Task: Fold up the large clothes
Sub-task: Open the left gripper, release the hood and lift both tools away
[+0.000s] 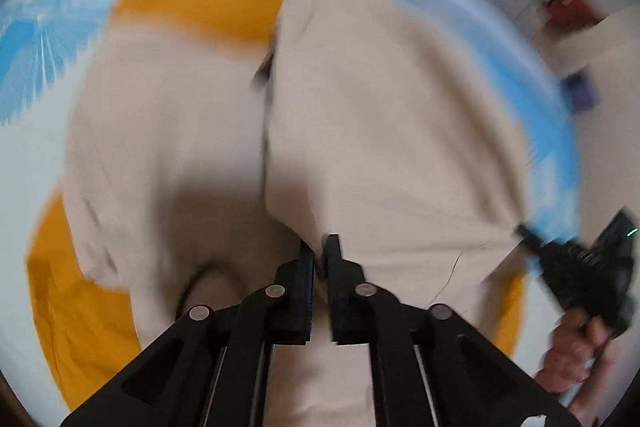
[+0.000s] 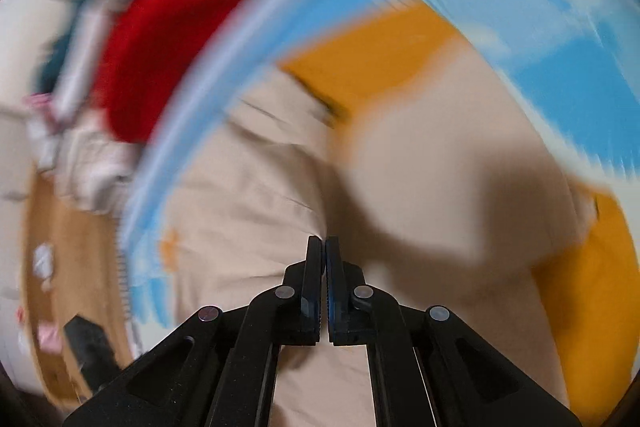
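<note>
Blue-and-white cloth over the surface [image 1: 36,39], beige garment [image 1: 400,131] spread across an orange one [image 1: 80,315]. Left gripper [image 1: 319,247] nearly pressed together on a beige fold, right gripper [image 2: 323,247] pressed together, fabric between unclear. Gripping step, probably; next, lifting both edges together and carrying over.

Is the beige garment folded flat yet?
No. The beige garment lies rumpled over orange cloth, one panel overlapping another along a loose seam.
</note>
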`<state>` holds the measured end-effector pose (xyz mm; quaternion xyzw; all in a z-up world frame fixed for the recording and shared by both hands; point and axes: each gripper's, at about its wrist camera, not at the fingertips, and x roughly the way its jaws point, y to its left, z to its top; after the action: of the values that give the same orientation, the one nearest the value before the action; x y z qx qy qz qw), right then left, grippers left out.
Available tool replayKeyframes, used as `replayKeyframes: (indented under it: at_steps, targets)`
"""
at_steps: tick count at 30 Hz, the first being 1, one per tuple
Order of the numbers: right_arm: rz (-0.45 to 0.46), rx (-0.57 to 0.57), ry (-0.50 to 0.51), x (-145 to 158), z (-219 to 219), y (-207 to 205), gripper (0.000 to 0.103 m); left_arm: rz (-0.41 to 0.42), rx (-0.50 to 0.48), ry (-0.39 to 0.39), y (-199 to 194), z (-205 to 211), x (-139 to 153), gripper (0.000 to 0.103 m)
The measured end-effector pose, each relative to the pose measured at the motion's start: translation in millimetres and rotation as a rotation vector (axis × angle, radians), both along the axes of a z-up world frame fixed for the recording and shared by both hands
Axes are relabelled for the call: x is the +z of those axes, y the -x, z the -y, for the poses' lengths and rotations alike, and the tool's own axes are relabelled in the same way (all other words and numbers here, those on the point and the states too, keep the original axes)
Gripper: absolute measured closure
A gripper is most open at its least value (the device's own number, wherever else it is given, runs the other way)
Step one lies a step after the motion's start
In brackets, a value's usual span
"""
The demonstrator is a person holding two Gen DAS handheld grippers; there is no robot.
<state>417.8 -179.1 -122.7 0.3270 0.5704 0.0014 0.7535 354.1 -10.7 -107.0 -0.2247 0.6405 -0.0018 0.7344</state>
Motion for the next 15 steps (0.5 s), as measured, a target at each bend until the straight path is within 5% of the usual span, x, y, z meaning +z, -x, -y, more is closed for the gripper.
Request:
replayKeyframes:
  at_steps: [3,7,10,13,15]
  targets:
    - [-0.053,0.024,0.069,-18,-6,-1,0.101,-0.069,0.029,-0.025,6,-1,-15,0.084]
    - [-0.031,0.05,0.116,-11,-13,-7,0.101,0.163,-0.025,-0.192,5,14,45,0.073]
    - [-0.018,0.055,0.146,-4,-17,-11,0.094,0.255,-0.162,-0.148,5,42,56,0.068]
    - [-0.036,0.035,0.176,0,-14,-8,0.079,0.182,-0.283,-0.079,7,68,26,0.061]
    - [0.002,0.015,0.229,12,-14,-2,0.069,0.061,-0.336,-0.146,12,76,-8,0.06]
